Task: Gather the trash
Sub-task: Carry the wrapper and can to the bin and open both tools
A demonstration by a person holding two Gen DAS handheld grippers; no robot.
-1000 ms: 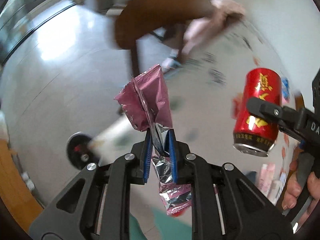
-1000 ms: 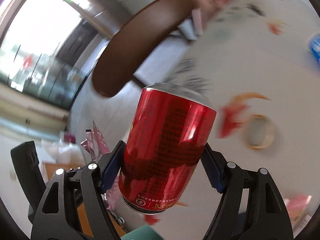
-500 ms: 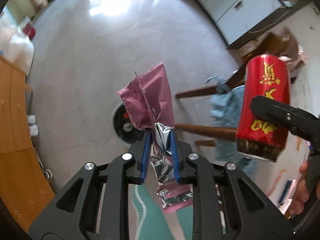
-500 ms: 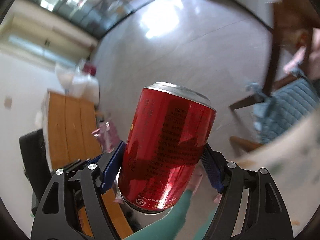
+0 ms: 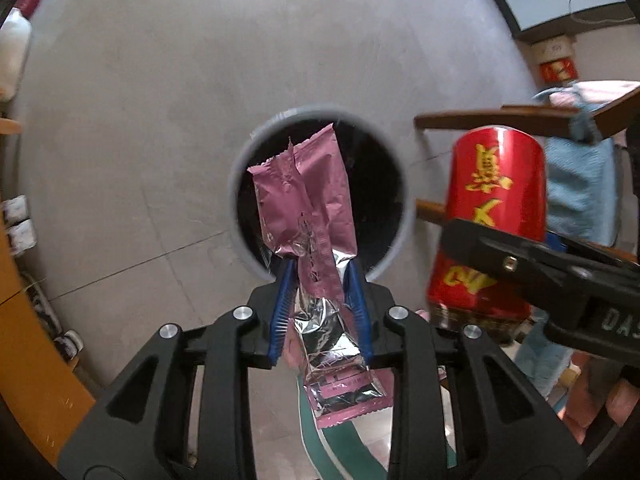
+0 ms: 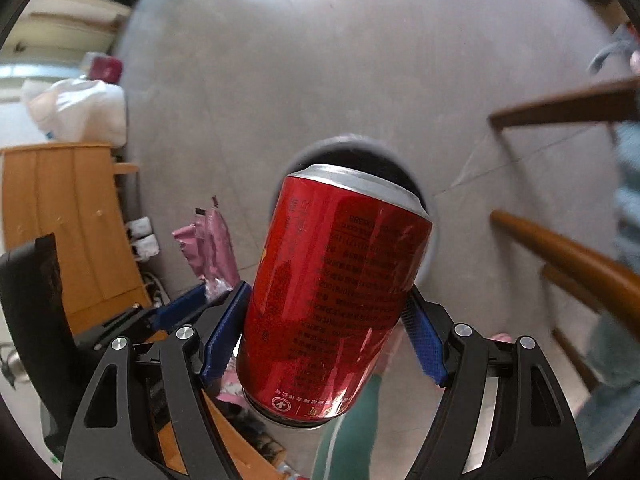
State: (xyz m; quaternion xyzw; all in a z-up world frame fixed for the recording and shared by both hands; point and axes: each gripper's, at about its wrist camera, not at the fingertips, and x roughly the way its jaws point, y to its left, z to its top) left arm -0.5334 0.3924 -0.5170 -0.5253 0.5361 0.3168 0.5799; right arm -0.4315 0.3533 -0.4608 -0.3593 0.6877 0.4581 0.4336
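Note:
My left gripper (image 5: 319, 276) is shut on a pink foil snack wrapper (image 5: 308, 204) and holds it above a round grey bin (image 5: 240, 168) with a dark inside on the floor. My right gripper (image 6: 326, 312) is shut on a red drink can (image 6: 336, 280) and holds it over the same bin (image 6: 430, 248), whose mouth is mostly hidden behind the can. The can (image 5: 492, 216) and the right gripper's finger also show at the right of the left wrist view. The wrapper (image 6: 212, 248) and the left gripper show at the left of the right wrist view.
The grey tiled floor (image 5: 160, 120) surrounds the bin. A wooden chair (image 5: 500, 120) with blue cloth (image 5: 580, 192) stands to the right. An orange wooden cabinet (image 6: 60, 220) with white bags (image 6: 76, 108) stands to the left. My green-trousered leg (image 6: 348, 440) is below.
Both grippers have swung away from the table and down toward the floor. The bin, small and off-centre before, now lies large directly under the wrapper and the can.

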